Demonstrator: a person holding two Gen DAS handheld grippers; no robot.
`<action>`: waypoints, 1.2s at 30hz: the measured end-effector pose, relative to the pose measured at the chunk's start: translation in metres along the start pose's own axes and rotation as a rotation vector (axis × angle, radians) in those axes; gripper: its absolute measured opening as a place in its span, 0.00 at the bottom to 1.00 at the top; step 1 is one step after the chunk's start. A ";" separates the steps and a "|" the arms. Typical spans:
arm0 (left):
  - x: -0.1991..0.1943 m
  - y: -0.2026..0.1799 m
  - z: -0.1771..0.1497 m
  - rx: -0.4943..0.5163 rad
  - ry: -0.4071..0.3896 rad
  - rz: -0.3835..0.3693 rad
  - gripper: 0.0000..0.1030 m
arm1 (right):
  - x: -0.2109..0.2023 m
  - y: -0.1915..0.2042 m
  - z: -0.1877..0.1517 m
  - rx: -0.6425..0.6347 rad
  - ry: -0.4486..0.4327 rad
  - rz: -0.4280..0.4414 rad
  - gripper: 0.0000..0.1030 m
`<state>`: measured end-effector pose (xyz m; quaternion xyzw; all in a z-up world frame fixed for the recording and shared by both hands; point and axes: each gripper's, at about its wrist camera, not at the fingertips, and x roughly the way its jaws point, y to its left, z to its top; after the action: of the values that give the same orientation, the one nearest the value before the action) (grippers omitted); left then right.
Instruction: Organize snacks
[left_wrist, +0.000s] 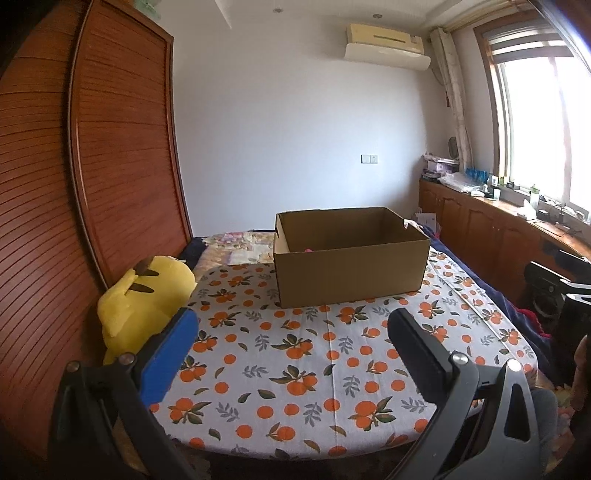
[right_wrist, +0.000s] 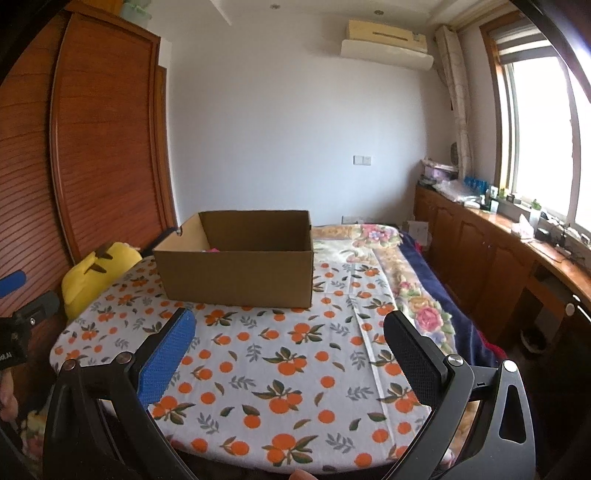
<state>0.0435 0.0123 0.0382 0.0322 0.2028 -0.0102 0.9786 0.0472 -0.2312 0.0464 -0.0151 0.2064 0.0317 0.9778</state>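
An open brown cardboard box (left_wrist: 347, 271) (right_wrist: 240, 273) stands on the far part of a cloth printed with oranges (left_wrist: 295, 369) (right_wrist: 280, 373). A small pink item (left_wrist: 307, 250) (right_wrist: 211, 250) peeks over the box's near wall; the other contents are hidden. My left gripper (left_wrist: 291, 332) hovers open over the near cloth, nothing between its fingers. My right gripper (right_wrist: 288, 332) is likewise open and empty, short of the box. In the right wrist view the left gripper's blue pad (right_wrist: 13, 282) shows at the far left.
A yellow plush toy (left_wrist: 144, 299) (right_wrist: 96, 273) lies at the cloth's left edge beside a slatted wooden wardrobe (left_wrist: 110, 147). A floral quilt (right_wrist: 388, 258) covers the bed to the right. Low wooden cabinets (right_wrist: 480, 254) with clutter run under the window.
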 end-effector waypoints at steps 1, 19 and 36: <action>-0.001 0.000 -0.001 -0.002 -0.001 0.001 1.00 | -0.001 0.000 -0.002 0.002 -0.003 -0.003 1.00; 0.000 -0.001 -0.008 -0.002 0.002 0.006 1.00 | -0.011 0.001 -0.015 0.010 -0.016 -0.002 1.00; -0.005 -0.002 -0.008 -0.005 -0.007 0.007 1.00 | -0.011 0.000 -0.014 0.012 -0.016 -0.009 1.00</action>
<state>0.0360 0.0109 0.0330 0.0305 0.1993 -0.0065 0.9794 0.0311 -0.2326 0.0382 -0.0097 0.1986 0.0260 0.9797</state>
